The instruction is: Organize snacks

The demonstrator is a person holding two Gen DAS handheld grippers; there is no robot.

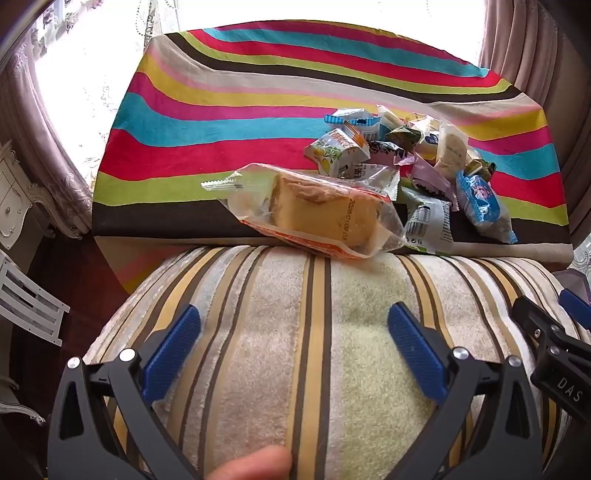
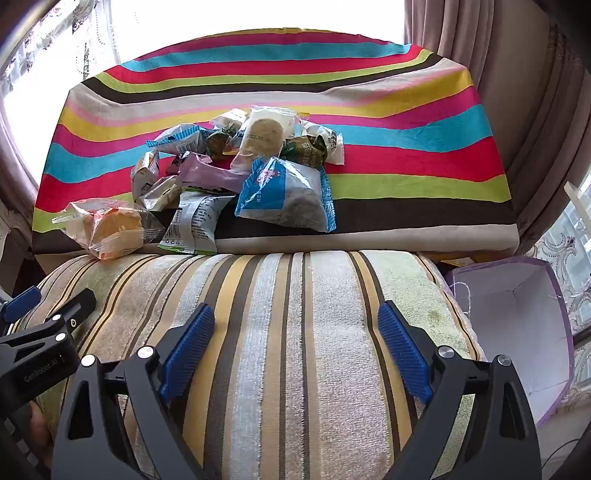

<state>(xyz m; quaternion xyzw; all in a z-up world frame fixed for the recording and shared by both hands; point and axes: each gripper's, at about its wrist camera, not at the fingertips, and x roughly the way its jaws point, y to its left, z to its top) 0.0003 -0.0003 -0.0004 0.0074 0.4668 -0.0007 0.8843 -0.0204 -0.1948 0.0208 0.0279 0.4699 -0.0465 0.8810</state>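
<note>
Left gripper [image 1: 293, 345], right gripper [image 2: 295, 341]: jaws spread, side by side.

Daylight is glaring through the far window [image 1: 325, 11]; mauve curtains [image 2: 535, 110] are hanging right; a white carved cabinet [image 1: 14, 206] is standing left.

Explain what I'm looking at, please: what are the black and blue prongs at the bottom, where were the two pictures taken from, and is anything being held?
A person holds a hand-held clamp in each hand; each carries its own camera looking along its fingers. One view shows the left gripper, the other the right gripper. Both are open and hold nothing, hovering over a striped towel. Beyond, a pile of wrapped snacks lies on a rainbow-striped cloth, a cake packet nearest. A lilac box stands at the right.
</note>
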